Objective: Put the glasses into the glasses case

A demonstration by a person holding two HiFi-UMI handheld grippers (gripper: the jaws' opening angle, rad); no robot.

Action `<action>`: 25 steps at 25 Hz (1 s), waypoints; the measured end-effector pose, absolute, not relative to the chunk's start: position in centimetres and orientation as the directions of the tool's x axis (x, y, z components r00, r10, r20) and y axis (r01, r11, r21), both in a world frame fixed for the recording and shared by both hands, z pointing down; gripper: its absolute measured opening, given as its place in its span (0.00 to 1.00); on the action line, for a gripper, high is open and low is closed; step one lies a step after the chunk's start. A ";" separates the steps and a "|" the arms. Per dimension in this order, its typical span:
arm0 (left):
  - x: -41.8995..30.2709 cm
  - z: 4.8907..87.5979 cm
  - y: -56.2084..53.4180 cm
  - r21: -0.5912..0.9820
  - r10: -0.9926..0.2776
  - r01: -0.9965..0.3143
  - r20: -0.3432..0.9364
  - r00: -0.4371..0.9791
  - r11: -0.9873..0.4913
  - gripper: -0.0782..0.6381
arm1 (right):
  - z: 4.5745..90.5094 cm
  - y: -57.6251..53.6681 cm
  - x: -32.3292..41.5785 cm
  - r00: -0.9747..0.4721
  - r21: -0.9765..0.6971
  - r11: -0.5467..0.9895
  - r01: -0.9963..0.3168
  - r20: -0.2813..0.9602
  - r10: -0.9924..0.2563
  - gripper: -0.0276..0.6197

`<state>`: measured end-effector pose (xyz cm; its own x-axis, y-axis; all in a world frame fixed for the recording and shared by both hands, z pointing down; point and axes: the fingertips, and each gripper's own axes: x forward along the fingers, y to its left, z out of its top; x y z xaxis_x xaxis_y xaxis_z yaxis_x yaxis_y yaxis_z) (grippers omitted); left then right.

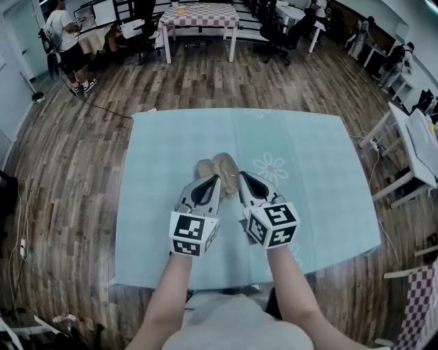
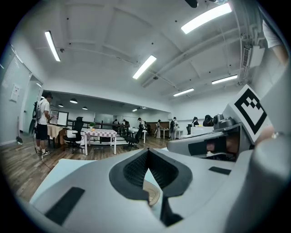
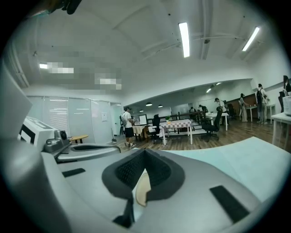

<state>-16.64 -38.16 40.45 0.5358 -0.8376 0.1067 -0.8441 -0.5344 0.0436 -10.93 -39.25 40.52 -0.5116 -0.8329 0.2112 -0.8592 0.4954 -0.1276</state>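
Observation:
A tan glasses case (image 1: 224, 171) lies near the middle of the table with the light blue cloth (image 1: 164, 157). I cannot make out the glasses anywhere. Both grippers hover side by side just on the near side of the case, above the cloth. My left gripper (image 1: 215, 179) is shut with nothing in it, and its tips meet (image 2: 147, 151). A bit of the tan case (image 2: 153, 196) shows through the gap below them. My right gripper (image 1: 243, 176) is likewise shut and empty (image 3: 144, 152), with the tan case (image 3: 142, 191) seen under its tips.
A flower print (image 1: 270, 167) marks the cloth right of the case. Wooden floor surrounds the table. A checkered table (image 1: 198, 15) and office chairs stand at the back, a person (image 1: 65, 34) at the far left, white desks (image 1: 417, 147) at the right.

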 end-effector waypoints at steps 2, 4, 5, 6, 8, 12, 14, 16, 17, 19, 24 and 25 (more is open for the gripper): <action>-16.5 39.9 -37.8 0.040 -0.844 -0.849 0.096 0.528 -0.526 0.12 | 39.5 -38.6 -10.9 -0.529 -0.103 0.519 -0.849 0.177 -0.830 0.05; -16.3 39.4 -37.5 0.036 -0.849 -0.854 0.087 0.521 -0.520 0.12 | 38.5 -37.9 -11.0 -0.550 -0.071 0.546 -0.835 0.141 -0.823 0.05; -16.2 39.2 -37.4 0.033 -0.851 -0.855 0.082 0.518 -0.517 0.12 | 37.9 -37.5 -11.0 -0.560 -0.052 0.558 -0.828 0.122 -0.820 0.05; -16.0 38.8 -37.2 0.029 -0.853 -0.856 0.076 0.516 -0.515 0.12 | 37.3 -37.1 -11.0 -0.568 -0.034 0.567 -0.823 0.103 -0.817 0.05; -15.6 37.9 -36.8 0.015 -0.857 -0.859 0.057 0.512 -0.512 0.12 | 36.1 -36.4 -10.8 -0.579 -0.004 0.580 -0.815 0.064 -0.813 0.05; -14.7 36.0 -36.0 -0.032 -0.861 -0.861 0.001 0.508 -0.508 0.12 | 34.2 -35.3 -10.2 -0.590 0.028 0.590 -0.807 0.014 -0.807 0.05; -14.3 35.0 -35.6 -0.041 -0.860 -0.860 -0.024 0.510 -0.509 0.12 | 33.7 -34.8 -10.0 -0.595 0.039 0.594 -0.803 0.003 -0.804 0.05; -14.0 34.3 -35.1 -0.051 -0.859 -0.859 -0.040 0.511 -0.509 0.12 | 33.3 -34.3 -9.9 -0.598 0.049 0.597 -0.801 -0.009 -0.802 0.05; -13.9 34.0 -34.8 -0.059 -0.858 -0.859 -0.046 0.512 -0.509 0.12 | 33.0 -34.1 -9.8 -0.598 0.051 0.596 -0.801 -0.015 -0.802 0.05; -13.7 33.7 -34.2 -0.074 -0.859 -0.859 -0.048 0.510 -0.506 0.12 | 32.4 -33.7 -9.5 -0.597 0.056 0.595 -0.802 -0.026 -0.802 0.05; -12.9 31.7 -33.2 -0.108 -0.857 -0.860 -0.088 0.507 -0.498 0.12 | 31.0 -32.6 -9.2 -0.615 0.099 0.608 -0.788 -0.061 -0.786 0.05; -12.8 31.3 -32.9 -0.112 -0.858 -0.862 -0.096 0.505 -0.495 0.12 | 30.7 -32.2 -9.2 -0.618 0.103 0.611 -0.785 -0.069 -0.783 0.05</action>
<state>-12.80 -32.94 31.32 0.5051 -0.8577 -0.0958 -0.8617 -0.4948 -0.1125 -9.20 -32.23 30.73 -0.6180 -0.7832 -0.0689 -0.7853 0.6106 0.1026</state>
